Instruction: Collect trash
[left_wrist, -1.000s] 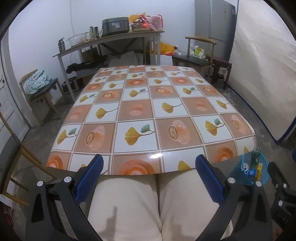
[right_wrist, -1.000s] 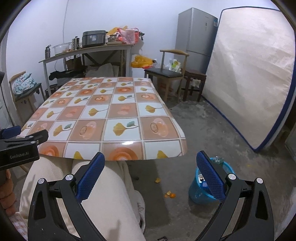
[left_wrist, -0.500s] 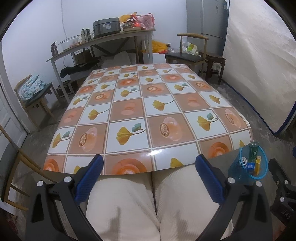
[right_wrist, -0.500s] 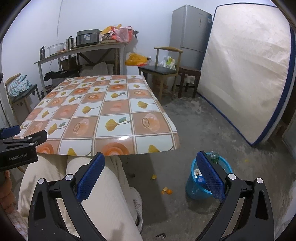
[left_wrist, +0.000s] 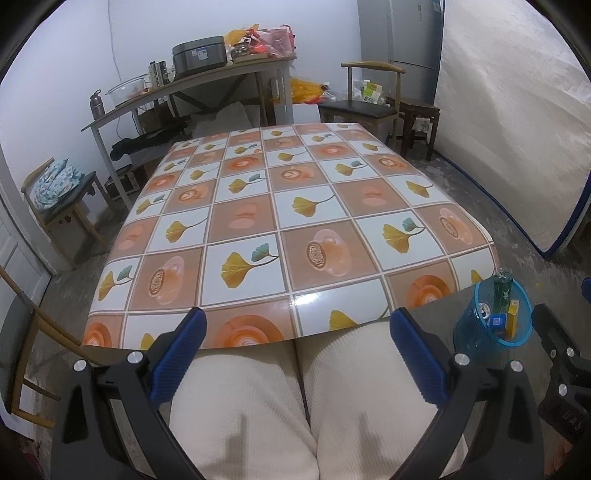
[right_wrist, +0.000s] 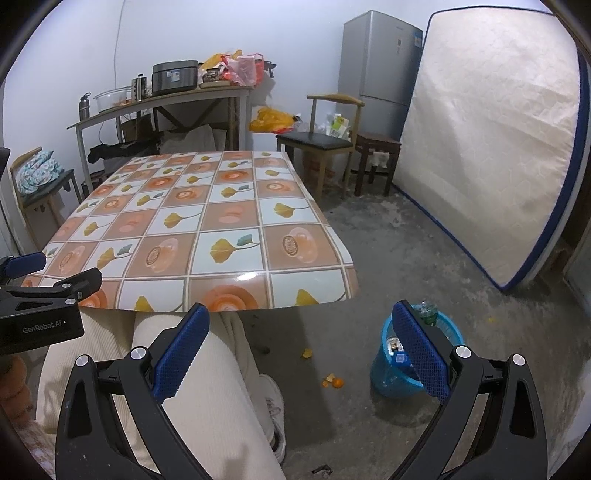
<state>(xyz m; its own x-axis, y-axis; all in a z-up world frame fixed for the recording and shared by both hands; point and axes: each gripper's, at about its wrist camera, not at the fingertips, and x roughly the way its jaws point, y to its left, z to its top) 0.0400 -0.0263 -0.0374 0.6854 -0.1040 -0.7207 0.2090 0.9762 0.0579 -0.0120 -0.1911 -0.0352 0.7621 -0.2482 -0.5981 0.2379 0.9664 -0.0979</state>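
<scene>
A blue plastic waste basket (right_wrist: 384, 365) stands on the concrete floor right of the table, holding a green bottle (right_wrist: 428, 314) and small cartons; in the left wrist view the basket (left_wrist: 469, 328) shows at lower right. Orange peel scraps (right_wrist: 332, 381) lie on the floor left of it. My left gripper (left_wrist: 295, 350) is open over the person's lap, nothing between its fingers. My right gripper (right_wrist: 301, 347) is open too, above the lap and floor, its right finger (right_wrist: 421, 354) overlapping the basket. The table (left_wrist: 288, 206) has a bare floral oilcloth.
A person's cream-trousered legs (left_wrist: 303, 406) sit at the table's near edge. A wooden chair (right_wrist: 321, 142), a stool (right_wrist: 376, 147), a fridge (right_wrist: 376, 70) and a leaning mattress (right_wrist: 491, 147) stand right. A cluttered side table (right_wrist: 162, 103) is behind.
Both views have shifted slightly leftward and back. The basket sits more to the right in each frame. Both grippers stay open and hold nothing.
</scene>
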